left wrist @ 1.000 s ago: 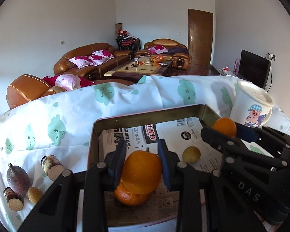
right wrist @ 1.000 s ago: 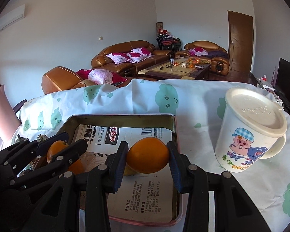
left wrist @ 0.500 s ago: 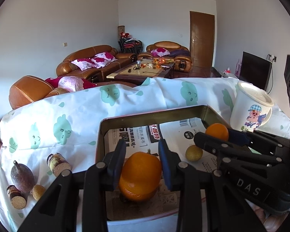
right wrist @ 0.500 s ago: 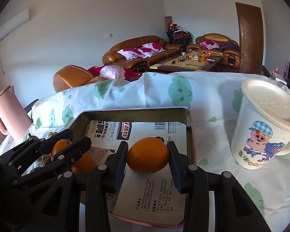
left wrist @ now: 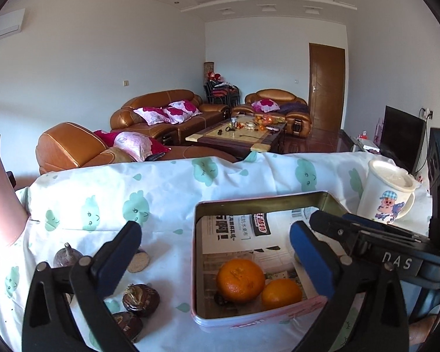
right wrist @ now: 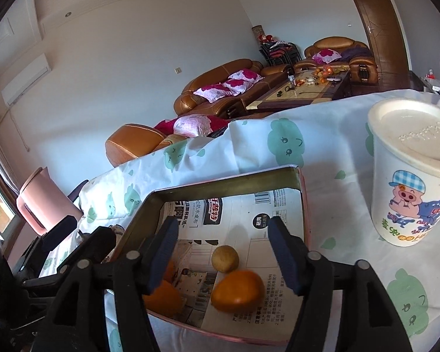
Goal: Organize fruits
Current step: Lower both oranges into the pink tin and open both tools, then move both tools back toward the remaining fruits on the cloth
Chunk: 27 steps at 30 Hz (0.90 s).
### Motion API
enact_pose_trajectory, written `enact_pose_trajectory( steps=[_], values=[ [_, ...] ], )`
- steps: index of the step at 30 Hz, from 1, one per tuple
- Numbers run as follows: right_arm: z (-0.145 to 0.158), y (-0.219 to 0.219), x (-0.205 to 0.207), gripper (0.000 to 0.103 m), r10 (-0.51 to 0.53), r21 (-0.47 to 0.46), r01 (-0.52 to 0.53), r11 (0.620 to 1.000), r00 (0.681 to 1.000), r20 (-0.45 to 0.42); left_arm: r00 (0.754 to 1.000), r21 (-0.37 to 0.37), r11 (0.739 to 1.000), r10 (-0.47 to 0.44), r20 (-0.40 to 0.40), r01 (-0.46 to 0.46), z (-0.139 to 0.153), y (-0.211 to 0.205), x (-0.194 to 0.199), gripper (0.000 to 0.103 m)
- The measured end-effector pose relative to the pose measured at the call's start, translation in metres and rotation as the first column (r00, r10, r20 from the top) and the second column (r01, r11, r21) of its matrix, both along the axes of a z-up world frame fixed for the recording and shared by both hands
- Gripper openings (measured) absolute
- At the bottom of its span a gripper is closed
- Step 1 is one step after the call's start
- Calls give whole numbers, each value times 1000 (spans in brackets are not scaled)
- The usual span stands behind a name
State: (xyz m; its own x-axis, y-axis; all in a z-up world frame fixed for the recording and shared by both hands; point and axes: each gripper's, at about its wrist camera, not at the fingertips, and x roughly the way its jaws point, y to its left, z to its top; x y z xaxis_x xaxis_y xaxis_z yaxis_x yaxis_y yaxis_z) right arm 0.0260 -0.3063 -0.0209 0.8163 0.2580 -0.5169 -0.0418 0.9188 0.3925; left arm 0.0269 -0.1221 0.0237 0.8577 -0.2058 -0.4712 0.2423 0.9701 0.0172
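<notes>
While both grippers' fingers (left wrist: pixel 117 259) (right wrist: pixel 281 252) gape empty, two glossy oranges (left wrist: pixel 240 280) sit in the tin (left wrist: pixel 258 204).

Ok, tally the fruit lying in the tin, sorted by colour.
Orange: 2, the bigger orange and the smaller orange
Yellow-brown: 1, the small round fruit
Total in the tin: 3
</notes>
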Motion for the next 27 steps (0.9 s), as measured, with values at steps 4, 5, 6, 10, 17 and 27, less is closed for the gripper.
enact_pose_trajectory(
  steps=[4,5,6,10,17,27],
  values=[
    [6,-1,-10,79,-55,-11,56,998,997,50,1000,23,1000,8,21,-8,3,4,-7,103],
    [9,-2,-13,79,-79,-33,82,996,995,67,1000,29,1000,12,25,-12,2,5,-9,103],
    [11,-1,-16,79,-106,-58,111,992,991,81,999,34,999,18,27,-19,2,6,-9,103],
    [15,2,-26,79,-190,-138,206,969,974,122,998,47,998,49,31,-51,-2,16,-9,103],
    [18,13,-41,79,-298,-197,323,926,943,149,995,81,992,94,30,-96,-13,34,-10,103],
    [19,50,-68,79,-289,-230,323,918,942,169,995,69,993,94,-23,-92,-21,61,-11,103]
  ],
)
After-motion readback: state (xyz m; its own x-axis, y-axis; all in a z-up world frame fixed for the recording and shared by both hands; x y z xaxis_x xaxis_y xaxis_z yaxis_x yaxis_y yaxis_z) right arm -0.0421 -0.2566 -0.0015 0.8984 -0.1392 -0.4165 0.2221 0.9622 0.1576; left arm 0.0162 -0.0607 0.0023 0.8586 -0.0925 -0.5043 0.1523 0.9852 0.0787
